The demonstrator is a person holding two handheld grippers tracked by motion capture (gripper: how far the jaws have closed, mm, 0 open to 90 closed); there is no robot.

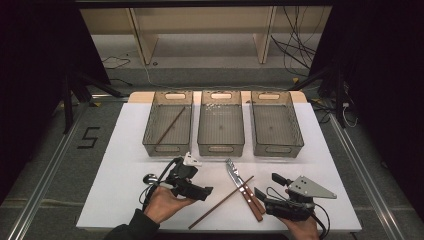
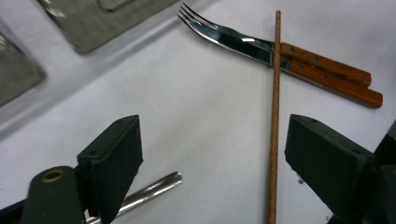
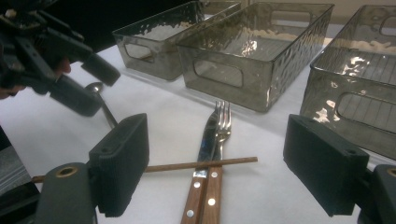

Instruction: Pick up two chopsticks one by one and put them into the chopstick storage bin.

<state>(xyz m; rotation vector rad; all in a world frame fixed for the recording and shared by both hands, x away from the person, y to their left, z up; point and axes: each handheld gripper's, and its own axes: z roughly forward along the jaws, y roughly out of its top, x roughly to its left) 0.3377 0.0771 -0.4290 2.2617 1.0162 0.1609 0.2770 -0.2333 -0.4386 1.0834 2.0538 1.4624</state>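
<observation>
**Sorting cutlery: both grippers poised over the near worktop**

The work in hand looks like sorting cutlery into the three trays. A chopstick (image 1: 221, 202) lies slantwise on the white worktop (image 1: 115, 150), resting across a knife (image 1: 236, 181) and fork (image 3: 224, 122) that lie side by side with their wooden handles toward the near edge. A second chopstick (image 1: 170, 125) already lies in the left tray (image 1: 168, 125); the middle tray (image 1: 221, 147) and right tray (image 1: 276, 147) hold no cutlery that I can make out. A spoon (image 1: 149, 177) lies at the near left, just beside the left gripper.

The left gripper (image 1: 199, 192) is held low in the person's left hand (image 1: 165, 202), tilted rightward toward the loose chopstick, jaws spread with nothing between them. In the left gripper view the chopstick runs just inside the right-hand jaw. The right gripper (image 1: 266, 186) sits at the near right in the right hand (image 1: 302, 227), pointed far and left at the knife and fork, jaws likewise wide apart and empty.

To do the pick well, I judge the chopstick should go first, since it lies on top. Centre the jaws across its near, free half, away from the crossing point, so that closing does not nudge the knife or fork. Come down squarely, close firmly on the thin stick, lift straight up, then carry it to the left tray beside its mate.
</observation>
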